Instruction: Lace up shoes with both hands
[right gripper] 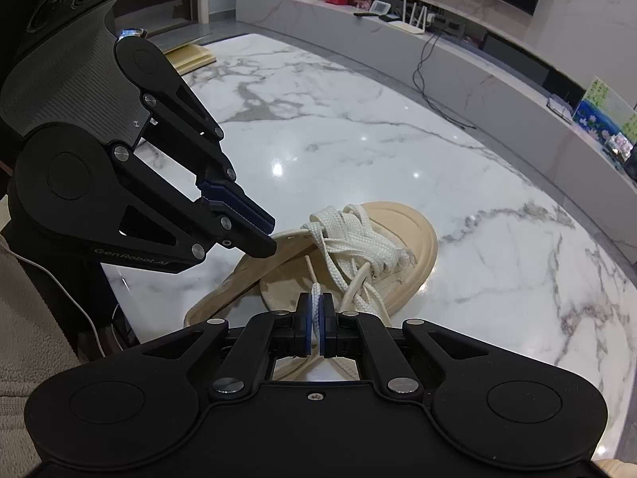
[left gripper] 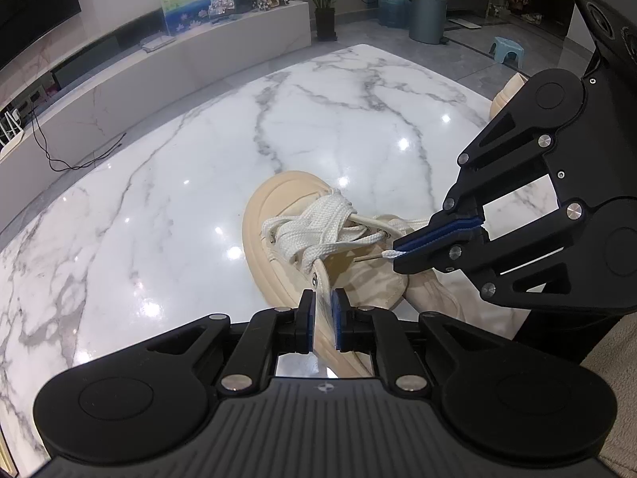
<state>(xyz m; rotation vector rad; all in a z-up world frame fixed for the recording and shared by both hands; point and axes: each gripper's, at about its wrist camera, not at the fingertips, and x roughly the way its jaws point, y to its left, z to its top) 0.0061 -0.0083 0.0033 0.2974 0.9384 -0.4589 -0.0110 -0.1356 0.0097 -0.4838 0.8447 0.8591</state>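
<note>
Marble surface [left gripper: 159, 219] carries your shoe [left gripper: 258, 207], lower eyelets laced; right claw [right gripper: 316, 310] pinches the lace end [right gripper: 315, 294], left claw [left gripper: 323, 310] slightly parted around the eyelet flap; upper eyelets remain.

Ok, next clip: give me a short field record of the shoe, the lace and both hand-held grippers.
surface: marble table
shoe: beige, toe pointing away, partly laced
lace: white, crossed over the front eyelets
right hand-held gripper: shut on the lace end, above the shoe opening
left hand-held gripper: jaws a little apart around the shoe's side flap; grip not clear
second shoe: beige, far table edge
</note>
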